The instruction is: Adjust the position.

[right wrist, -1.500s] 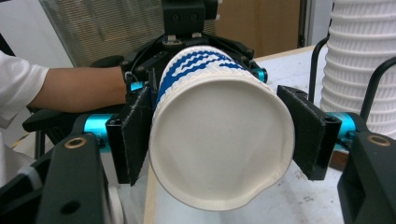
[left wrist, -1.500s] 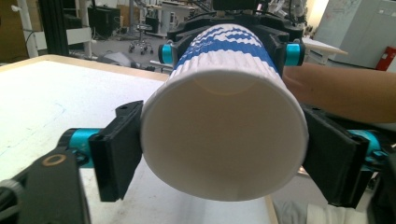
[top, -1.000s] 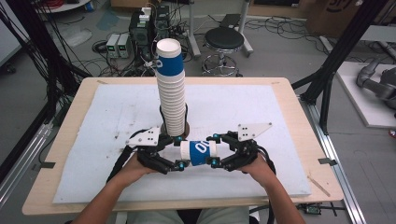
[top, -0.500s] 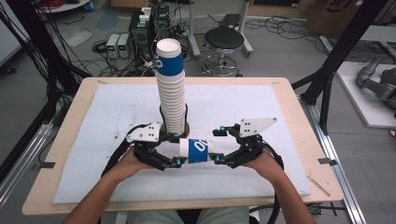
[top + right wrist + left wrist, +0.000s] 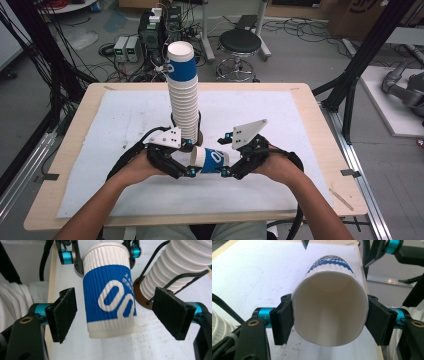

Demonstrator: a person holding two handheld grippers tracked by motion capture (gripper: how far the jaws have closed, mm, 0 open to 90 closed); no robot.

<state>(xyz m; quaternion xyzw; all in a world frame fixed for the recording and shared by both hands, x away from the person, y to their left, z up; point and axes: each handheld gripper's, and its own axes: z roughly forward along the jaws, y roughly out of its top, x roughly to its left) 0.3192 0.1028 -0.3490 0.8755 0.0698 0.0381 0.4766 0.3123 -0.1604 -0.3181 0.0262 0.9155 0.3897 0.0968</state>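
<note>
A: The left gripper (image 5: 329, 322) clamps the cup (image 5: 210, 160) by its rim, level above the mat (image 5: 310, 130), beside the stack (image 5: 183, 100).

B: The right gripper (image 5: 122, 315) has just been opening; its pads stand clear, cup between. One-sided grip: the cup could sag or slip.

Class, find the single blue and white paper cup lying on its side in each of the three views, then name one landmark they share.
High view: paper cup low centre, between both claws.
Left gripper view: centre, open mouth facing the camera.
Right gripper view: upper centre, base nearest the camera.
Shared landmark: the tall cup stack, bottom left corner, top right.
</note>
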